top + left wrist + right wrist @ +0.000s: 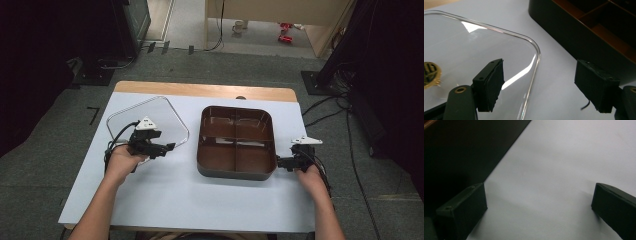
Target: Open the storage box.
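Your left gripper sits over the right edge of the clear lid. Its jaws are wide apart and hold nothing. In the left gripper view, one pad hangs over the lid and the other pad hangs past the lid's rim, over the bare white table top, so the thin rim runs between them without touching either. There is a strip of open table between the lid and the brown tray, and your left gripper fits in that strip.

Your right gripper rests at the tray's right side, near its front corner. Its jaws are open too, with only white table between them. In the right gripper view, the tray's dark wall stands just beside one jaw.

The front of the table is free. Black cables trail from both grippers. Beyond the table you see grey floor, dark stands and some small red things far off.

The lid lies flat on the left half of the table. It is see-through, with round corners and a shiny raised rim, and a small gold sticker shows on it. The tray is deep and brown, split into four boxes.
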The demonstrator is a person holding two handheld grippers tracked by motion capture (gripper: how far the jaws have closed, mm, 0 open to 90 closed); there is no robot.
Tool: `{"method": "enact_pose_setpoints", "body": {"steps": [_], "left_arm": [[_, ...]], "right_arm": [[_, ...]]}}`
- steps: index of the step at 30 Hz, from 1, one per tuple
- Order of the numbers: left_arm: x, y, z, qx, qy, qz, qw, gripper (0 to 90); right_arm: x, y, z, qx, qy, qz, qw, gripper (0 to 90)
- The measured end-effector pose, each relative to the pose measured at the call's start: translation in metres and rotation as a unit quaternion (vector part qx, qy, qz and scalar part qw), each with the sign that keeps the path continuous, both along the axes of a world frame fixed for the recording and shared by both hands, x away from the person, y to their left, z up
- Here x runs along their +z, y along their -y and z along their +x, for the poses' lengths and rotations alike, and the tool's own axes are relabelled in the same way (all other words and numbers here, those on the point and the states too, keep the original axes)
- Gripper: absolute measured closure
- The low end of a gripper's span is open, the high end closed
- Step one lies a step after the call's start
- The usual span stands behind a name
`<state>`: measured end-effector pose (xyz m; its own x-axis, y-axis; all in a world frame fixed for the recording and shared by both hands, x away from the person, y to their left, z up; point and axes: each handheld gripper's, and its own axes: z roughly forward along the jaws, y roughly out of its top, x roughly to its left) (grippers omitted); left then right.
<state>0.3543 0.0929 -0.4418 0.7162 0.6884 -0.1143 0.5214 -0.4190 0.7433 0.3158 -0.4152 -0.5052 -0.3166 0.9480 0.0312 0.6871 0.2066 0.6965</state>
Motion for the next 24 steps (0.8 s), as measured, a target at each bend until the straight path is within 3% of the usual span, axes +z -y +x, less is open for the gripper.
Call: {"method": "enact_pose_setpoints", "body": {"steps": [5,7,12,18,24], "left_arm": [[-0.009,0.01,-0.009,-0.013,-0.003,0.005,0.9999,23.2],[-0.016,0.016,-0.012,-0.018,-0.016,-0.001,0.9997,23.3],[-0.03,0.034,-0.018,-0.048,-0.024,0.025,0.9982,23.4],[-0.043,0.047,-0.018,-0.068,-0.034,0.057,0.9955,23.4],[-0.046,0.048,-0.019,-0.081,-0.024,0.056,0.9948,20.5]], "right_arm": [[0.0,0.0,0.0,0.0,0.0,0.0,1.0,0.0],[0.0,0.0,0.0,0.0,0.0,0.0,1.0,0.0],[0.0,0.0,0.0,0.0,0.0,0.0,1.0,0.0],[0.0,0.0,0.0,0.001,0.0,0.0,1.0,0.0],[0.0,0.0,0.0,0.001,0.0,0.0,1.0,0.0]]}}
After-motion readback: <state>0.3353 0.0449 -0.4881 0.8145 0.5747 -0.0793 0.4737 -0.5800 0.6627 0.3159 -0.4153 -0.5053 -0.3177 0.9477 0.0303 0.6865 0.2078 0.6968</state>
